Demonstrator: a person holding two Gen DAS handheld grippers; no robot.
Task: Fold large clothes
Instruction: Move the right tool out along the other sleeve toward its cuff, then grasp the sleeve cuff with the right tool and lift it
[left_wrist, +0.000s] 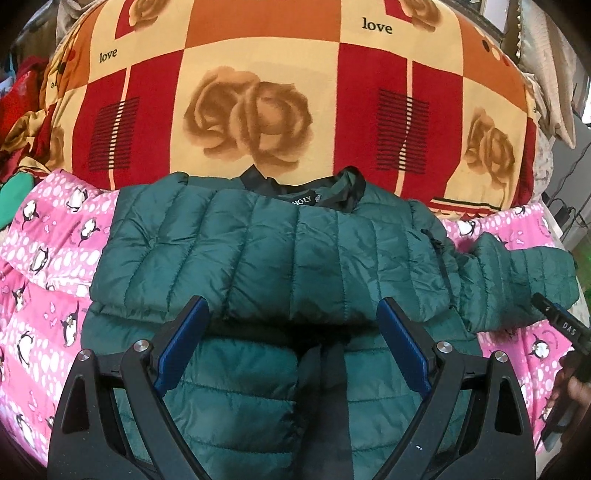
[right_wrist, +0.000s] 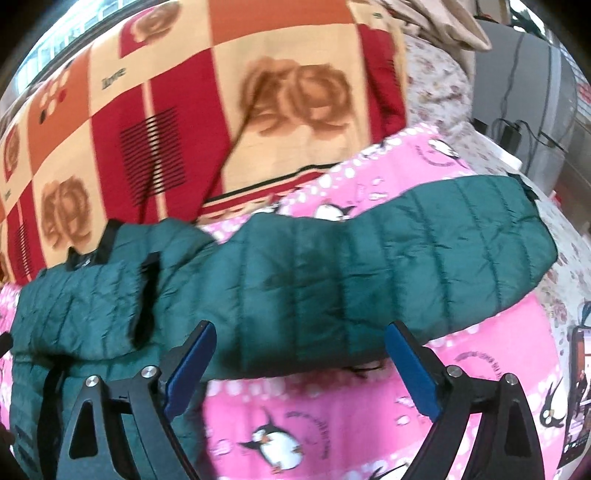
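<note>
green puffer jacket (left_wrist: 295, 251) lies spread on a pink penguin blanket (left_wrist: 40, 288), its black collar (left_wrist: 314, 188) pointing toward a red, orange and cream rose-patterned blanket (left_wrist: 258, 92) beyond it. one sleeve is folded across the chest, and in the left wrist view the left gripper (left_wrist: 293, 325) hangs directly over the middle of the jacket, just at the near edge of that folded sleeve. its blue-padded fingers (left_wrist: 184, 343) are spread wide apart, and nothing is between them; whether the tips touch the fabric cannot be told.

in the right wrist view the other sleeve (right_wrist: 406, 258) stretches out to the right over the pink blanket, cuff at the far end. the right gripper (right_wrist: 299, 347) sits at the near edge of this sleeve, about mid-length, with the jacket body off to its left. its fingers (right_wrist: 410, 365) are also wide apart and grip nothing; the sleeve edge lies just ahead of the tips, contact unclear. the view is somewhat blurred. the right gripper also shows at the right edge of the left wrist view, beside the sleeve's cuff.
</note>
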